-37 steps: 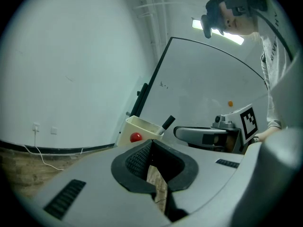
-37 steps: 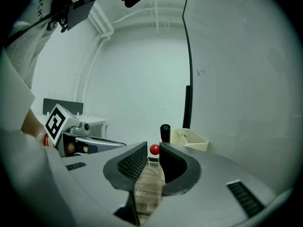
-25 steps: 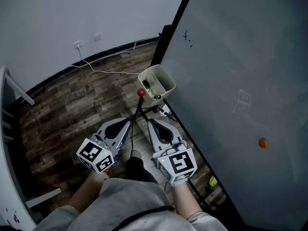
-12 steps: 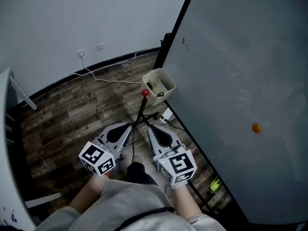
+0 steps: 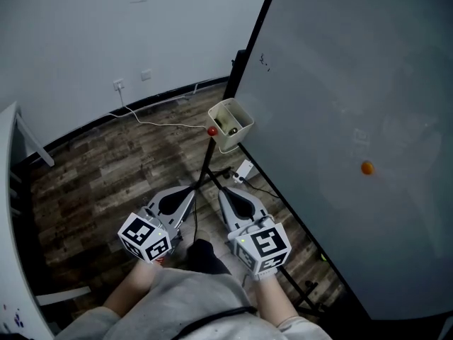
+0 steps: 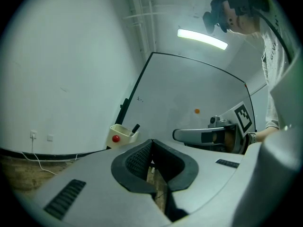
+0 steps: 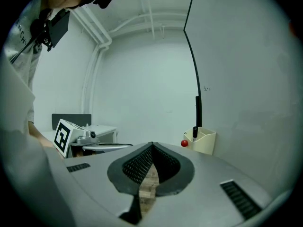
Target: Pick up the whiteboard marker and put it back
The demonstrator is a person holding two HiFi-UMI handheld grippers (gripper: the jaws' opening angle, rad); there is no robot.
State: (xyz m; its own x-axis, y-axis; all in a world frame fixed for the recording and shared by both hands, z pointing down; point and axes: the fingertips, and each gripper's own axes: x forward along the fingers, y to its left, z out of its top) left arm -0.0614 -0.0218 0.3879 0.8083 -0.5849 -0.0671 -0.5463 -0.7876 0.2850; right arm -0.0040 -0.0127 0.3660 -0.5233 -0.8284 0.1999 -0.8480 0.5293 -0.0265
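Both hand-held grippers are held low and side by side over the wood floor (image 5: 99, 168), pointing roughly level. The left hand-held gripper (image 5: 192, 188) has its jaws together with nothing between them, and the right hand-held gripper (image 5: 221, 188) is closed and empty too. The gripper views show the pads meeting at the tips. The marker (image 7: 195, 132) stands upright in a cream holder (image 5: 228, 144) ahead of both tips and well apart from them, slightly right of the right hand-held gripper's line. A red magnet (image 5: 211, 131) sits on the holder's near left corner. The holder hangs at the whiteboard's (image 5: 340, 98) lower left corner, where the black frame edge rises. The board's face runs along the right side of the right hand-held gripper, with its bottom rail and black stand legs close beside and ahead of that tip. An orange magnet (image 5: 367, 167) sits on the board far to the right. Left of the left hand-held gripper the floor lies open up to the wall (image 5: 106, 34), crossed only by a thin white cable (image 5: 163, 125). White furniture (image 5: 8, 211) borders the far left.
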